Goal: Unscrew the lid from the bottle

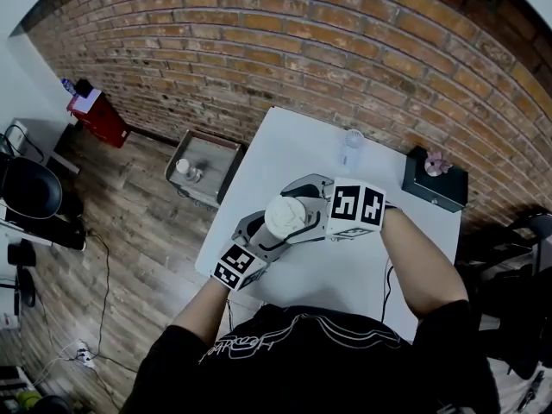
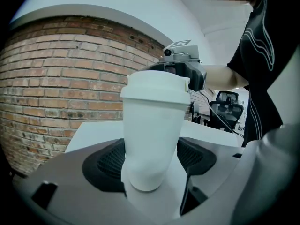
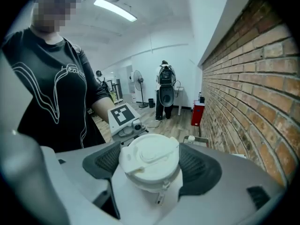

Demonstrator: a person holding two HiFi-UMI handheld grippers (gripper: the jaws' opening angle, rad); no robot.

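A white bottle (image 2: 152, 135) with a white lid (image 3: 150, 161) is held upright above the white table (image 1: 285, 145). My left gripper (image 2: 150, 161) is shut on the lower body of the bottle, a black pad pressing on each side. My right gripper (image 3: 152, 165) reaches in from the right and is shut on the lid, its pads against the lid's rim. In the head view the lid (image 1: 285, 216) shows from above between the left gripper (image 1: 267, 228) and the right gripper (image 1: 304, 205). The bottle's base is hidden by the jaws.
A small clear bottle (image 1: 352, 147) stands at the table's far edge and a black box with a pink flower (image 1: 435, 179) at its far right corner. A grey tray (image 1: 203, 166) sits on the wooden floor left of the table. A brick wall runs behind.
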